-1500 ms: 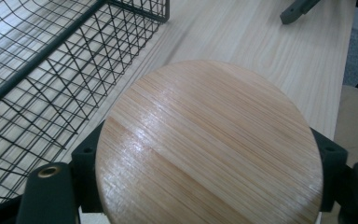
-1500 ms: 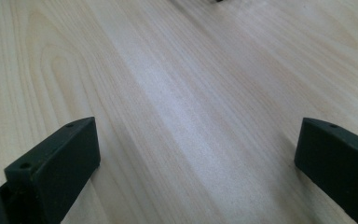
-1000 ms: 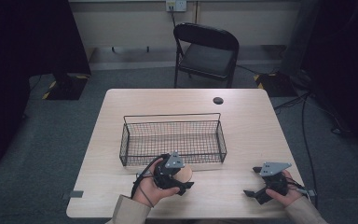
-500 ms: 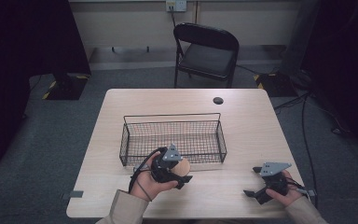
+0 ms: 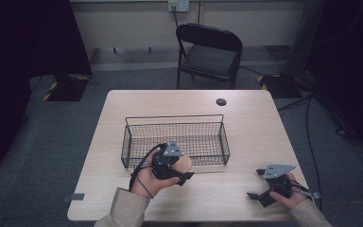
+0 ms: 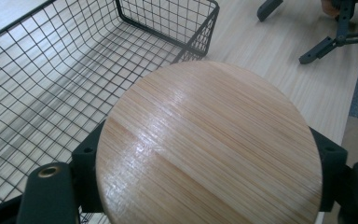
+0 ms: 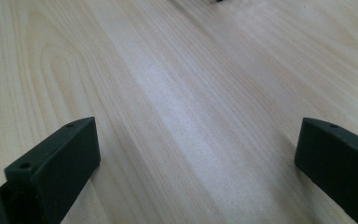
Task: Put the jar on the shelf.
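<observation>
Claw on the left pinches a round wooden disc between its two black jaws, holding it at the near edge of the wire basket, just left of that edge's middle. Largest in the scene is the pale wooden surface, with the black wire basket standing at its centre. Beyond its far edge stands a black folding chair. At the near right, the right claw rests low over the bare surface, its jaws spread wide with nothing between them. A small dark round spot lies on the far right of the surface.
</observation>
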